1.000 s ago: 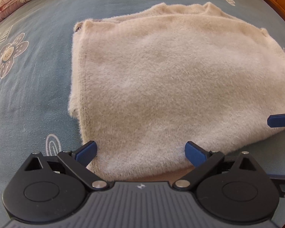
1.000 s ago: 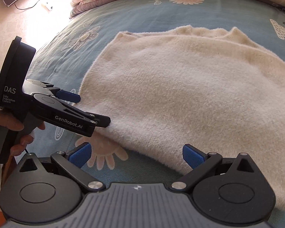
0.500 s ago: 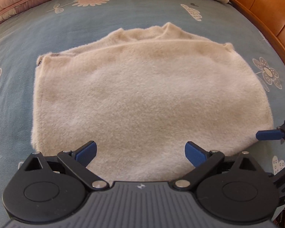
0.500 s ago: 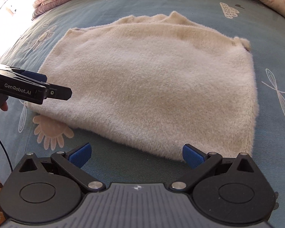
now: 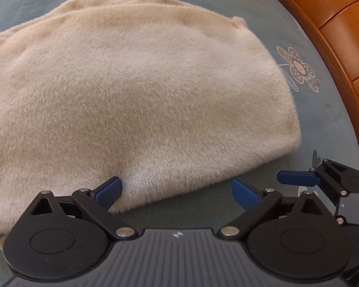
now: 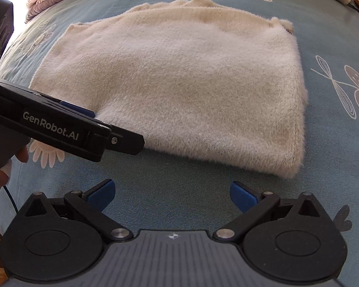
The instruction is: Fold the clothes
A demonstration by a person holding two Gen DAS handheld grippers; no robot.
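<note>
Folded cream sweater (image 6: 179,91) flat on blue floral bed (image 6: 323,143), left tongs (image 5: 177,191) apart at its near edge, right tongs (image 6: 172,192) apart just short; wooden headboard (image 5: 335,35) only in left view.

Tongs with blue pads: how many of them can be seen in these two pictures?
2. The left tongs are open at the near edge of the cream sweater. The right tongs are open over the blue bedsheet, short of the sweater.
</note>
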